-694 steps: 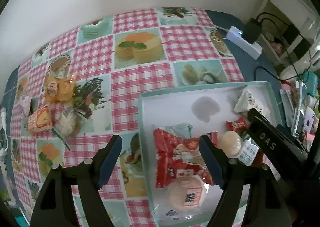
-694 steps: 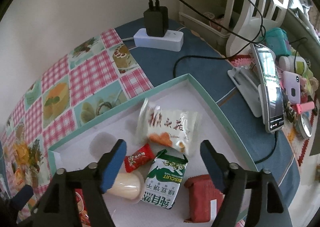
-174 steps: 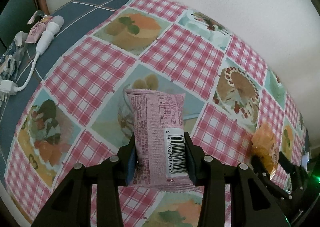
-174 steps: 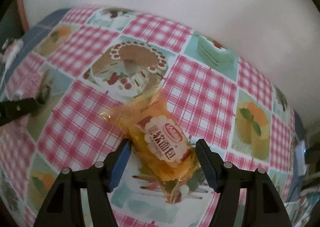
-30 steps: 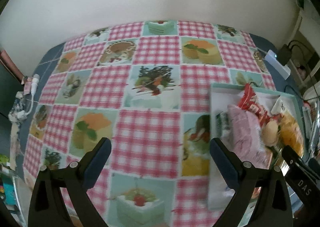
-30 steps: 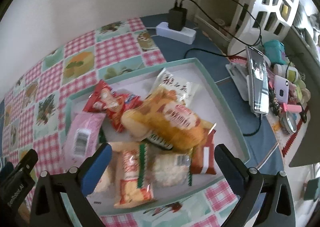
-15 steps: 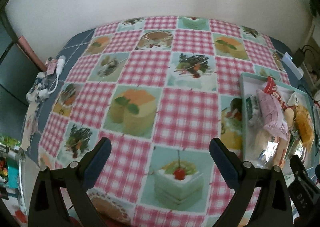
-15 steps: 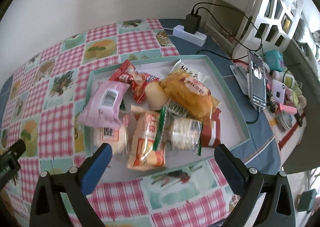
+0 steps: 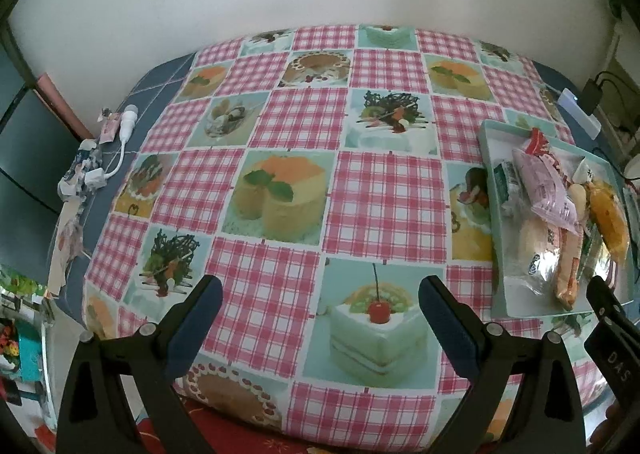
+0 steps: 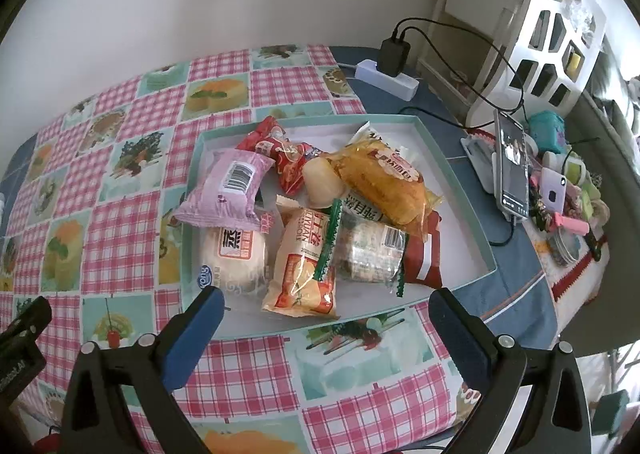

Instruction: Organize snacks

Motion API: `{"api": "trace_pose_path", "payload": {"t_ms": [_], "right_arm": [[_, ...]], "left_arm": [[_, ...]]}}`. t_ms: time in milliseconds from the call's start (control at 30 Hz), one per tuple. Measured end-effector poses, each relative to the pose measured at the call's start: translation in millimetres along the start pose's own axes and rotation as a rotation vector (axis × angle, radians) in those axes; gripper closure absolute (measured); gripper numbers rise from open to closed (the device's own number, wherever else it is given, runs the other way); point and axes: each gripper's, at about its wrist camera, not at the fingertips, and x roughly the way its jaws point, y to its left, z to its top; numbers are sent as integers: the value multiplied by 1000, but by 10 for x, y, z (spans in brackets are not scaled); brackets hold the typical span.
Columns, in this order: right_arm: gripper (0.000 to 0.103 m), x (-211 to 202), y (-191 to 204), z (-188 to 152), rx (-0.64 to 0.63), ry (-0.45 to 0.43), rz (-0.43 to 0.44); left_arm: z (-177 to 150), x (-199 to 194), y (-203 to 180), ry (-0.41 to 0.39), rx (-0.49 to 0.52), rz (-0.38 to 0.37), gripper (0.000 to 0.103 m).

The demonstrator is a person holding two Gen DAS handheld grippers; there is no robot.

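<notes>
My left tool (image 9: 318, 310) and right tool (image 10: 326, 320) are black frames with silver screws and blue pads (image 10: 192, 336).

"DAS" printed in white on black body of right gripper (image 9: 612, 350), seen at right edge of left wrist view. Letters ending in "AI" read on black body of left gripper (image 10: 20, 350) in right wrist view; rest cut off. "BUTUAN"-like Latin lettering seen on orange-and-cream snack pack (image 10: 304, 262), not read with certainty. Barcode shown on pink snack pack (image 10: 228, 189); digits too small to be read. Chinese characters printed on several wrappers in tray (image 10: 472, 221).
</notes>
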Motion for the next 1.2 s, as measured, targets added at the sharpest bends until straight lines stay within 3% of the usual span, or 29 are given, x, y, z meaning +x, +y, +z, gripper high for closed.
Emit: {"api": "trace_pose_path", "payload": {"t_ms": [267, 1200], "right_arm": [[0, -4, 72, -12, -24, -3, -7], [0, -2, 184, -27, -60, 5, -16]], "left_arm": [[8, 82, 30, 46, -15, -10, 4], [1, 135, 18, 75, -5, -11, 4]]}}
